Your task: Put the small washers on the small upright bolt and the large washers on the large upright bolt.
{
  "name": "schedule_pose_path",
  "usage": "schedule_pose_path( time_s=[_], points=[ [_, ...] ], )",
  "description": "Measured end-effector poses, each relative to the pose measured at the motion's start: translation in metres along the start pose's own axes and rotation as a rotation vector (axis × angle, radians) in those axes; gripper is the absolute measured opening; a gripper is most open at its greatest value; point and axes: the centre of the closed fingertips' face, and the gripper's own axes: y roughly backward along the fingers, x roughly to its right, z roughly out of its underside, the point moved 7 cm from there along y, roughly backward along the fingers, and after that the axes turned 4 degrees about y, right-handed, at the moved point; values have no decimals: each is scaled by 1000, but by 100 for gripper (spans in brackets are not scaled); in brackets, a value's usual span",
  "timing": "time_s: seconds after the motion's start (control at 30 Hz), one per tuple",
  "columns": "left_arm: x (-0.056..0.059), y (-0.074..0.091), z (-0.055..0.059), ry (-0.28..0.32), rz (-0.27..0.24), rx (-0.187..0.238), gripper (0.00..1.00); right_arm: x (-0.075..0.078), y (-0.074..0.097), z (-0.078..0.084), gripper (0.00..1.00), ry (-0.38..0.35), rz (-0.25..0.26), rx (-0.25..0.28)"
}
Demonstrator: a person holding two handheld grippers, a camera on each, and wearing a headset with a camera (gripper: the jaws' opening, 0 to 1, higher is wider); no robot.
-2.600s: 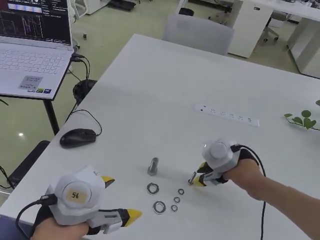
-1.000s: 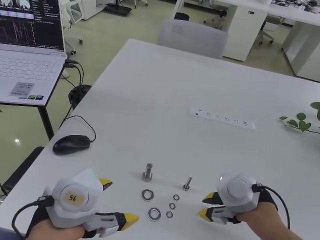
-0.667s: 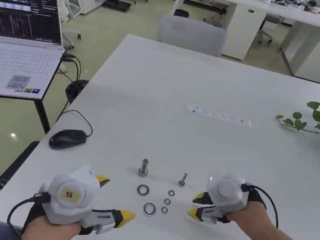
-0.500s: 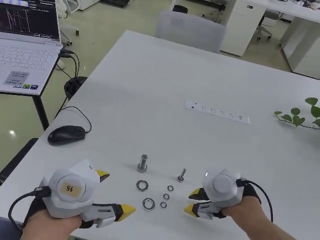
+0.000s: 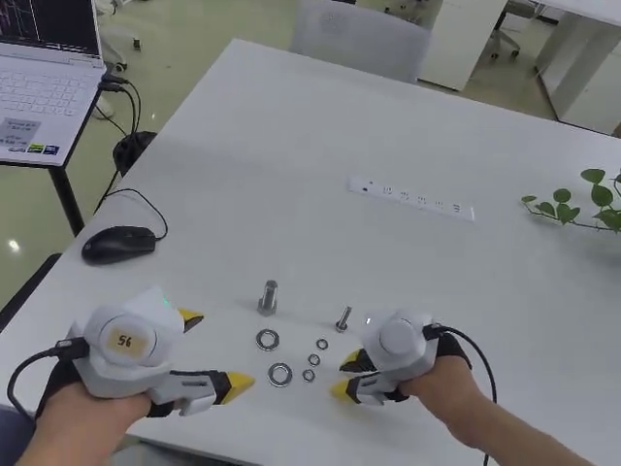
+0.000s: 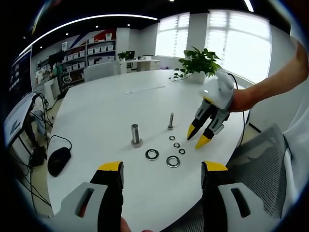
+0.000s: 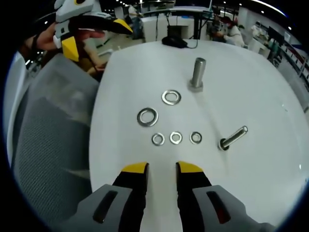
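The large bolt [image 5: 268,296] and the small bolt [image 5: 343,318] stand upright on the white table [image 5: 291,165]. Two large washers [image 5: 267,340] [image 5: 280,374] lie in front of the large bolt. Three small washers [image 5: 313,359] lie in a row beside them. My right gripper [image 5: 344,377] is open, low over the table, its tips just right of the small washers [image 7: 175,137] and holding nothing. My left gripper [image 5: 215,349] is wide open left of the large washers [image 6: 152,154], also holding nothing. Both bolts [image 6: 135,135] [image 6: 171,121] stand beyond the washers in the left gripper view.
A black mouse [image 5: 118,245] with its cable lies at the table's left. A white power strip [image 5: 412,197] lies further back. A laptop [image 5: 39,87] sits on a side stand at left, a plant [image 5: 582,204] at right, a grey chair [image 5: 359,39] behind. The table's near edge runs just under both grippers.
The right gripper has let go of the small bolt, which now stands upright alone, and has drawn back and shifted left toward the small washers. The left gripper stays put.
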Motion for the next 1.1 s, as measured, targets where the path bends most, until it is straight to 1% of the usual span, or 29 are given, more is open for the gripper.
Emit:
schedule_pose_path(
  time_s=[0.23,0.27,0.37,0.43,0.5,0.53,0.57,0.6,0.73,0.87,0.97,1.1],
  points=[
    [2,-1,-1,-1,3,1,65,-6,-15,-13,24,53,-32,-16],
    [2,-1,-1,-1,3,1,65,-6,-16,-16,24,74,-29,-3],
    [2,-1,-1,-2,2,-1,65,-6,-18,-21,24,76,-37,-7],
    [3,0,-1,-3,3,0,65,-5,-21,-24,23,107,-38,-11],
    [3,0,-1,-7,1,0,65,-4,-22,-26,22,166,-38,-31],
    [2,1,-2,-7,1,1,65,-4,-22,-27,21,211,-34,-43],
    [2,1,-2,-6,0,2,65,-5,-22,-28,21,214,-45,-44],
    [2,1,-2,-6,0,3,65,-4,-23,-28,21,203,-47,-46],
    [3,1,-3,-10,1,5,65,-2,-23,-29,19,211,-56,-49],
    [3,0,-4,-12,3,7,65,-1,-25,-30,17,209,-44,-31],
    [4,0,-4,-12,3,11,64,-3,-25,-30,15,261,-44,-40],
    [3,2,-4,-16,-2,6,64,-3,-25,-31,15,249,-39,-48]
  ],
)
